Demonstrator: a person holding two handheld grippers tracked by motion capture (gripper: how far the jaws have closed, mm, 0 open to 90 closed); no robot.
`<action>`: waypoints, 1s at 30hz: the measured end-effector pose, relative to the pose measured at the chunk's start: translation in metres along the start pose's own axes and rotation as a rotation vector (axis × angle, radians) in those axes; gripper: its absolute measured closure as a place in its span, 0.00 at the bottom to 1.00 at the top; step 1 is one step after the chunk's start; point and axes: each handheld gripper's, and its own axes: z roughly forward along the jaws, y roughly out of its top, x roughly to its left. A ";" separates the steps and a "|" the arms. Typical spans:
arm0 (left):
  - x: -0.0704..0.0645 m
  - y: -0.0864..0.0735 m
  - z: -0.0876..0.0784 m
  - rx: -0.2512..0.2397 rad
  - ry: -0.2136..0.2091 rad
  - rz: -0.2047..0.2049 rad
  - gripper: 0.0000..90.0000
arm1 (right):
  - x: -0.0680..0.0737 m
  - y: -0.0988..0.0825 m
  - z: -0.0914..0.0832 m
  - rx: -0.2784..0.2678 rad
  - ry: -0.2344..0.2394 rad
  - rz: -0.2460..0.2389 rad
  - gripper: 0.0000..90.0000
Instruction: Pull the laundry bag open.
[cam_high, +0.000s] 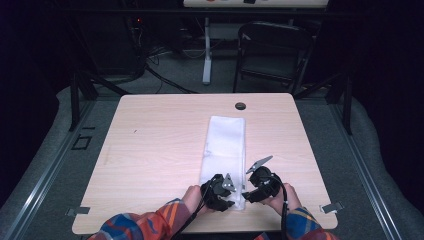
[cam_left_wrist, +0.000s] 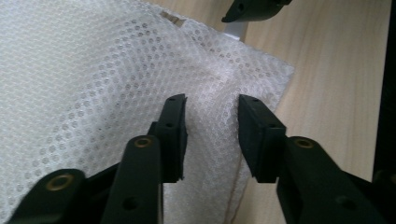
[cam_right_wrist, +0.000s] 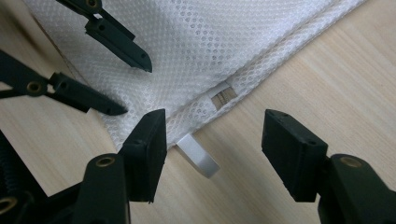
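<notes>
Beneath both grippers, a white mesh bag (cam_high: 223, 150) lies folded on the table (cam_high: 150, 150). Left gripper (cam_left_wrist: 212, 135) straddles its near corner, unclenched; right gripper (cam_right_wrist: 212, 154), beside it, spread around the zipper tab (cam_right_wrist: 198, 158), likely for lifting.

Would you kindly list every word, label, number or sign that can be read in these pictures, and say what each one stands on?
No text can be read anywhere.
White mesh bag: no print shows on the mesh.
Small tag at the bag's edge: its marks are too small and blurred to read.
White tab at the bag's corner: blank.
Wooden table: no label.
Items on the far desk: too small to read.
</notes>
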 end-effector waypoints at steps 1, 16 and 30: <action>0.001 0.000 0.000 -0.001 0.002 -0.002 0.73 | 0.001 0.000 0.001 -0.006 0.006 0.007 0.45; 0.009 -0.003 -0.002 -0.031 0.003 -0.051 0.95 | 0.006 0.002 0.007 0.016 0.026 -0.024 0.89; 0.012 -0.002 -0.009 -0.063 -0.002 -0.105 0.95 | 0.014 0.002 0.023 0.034 0.064 -0.062 1.00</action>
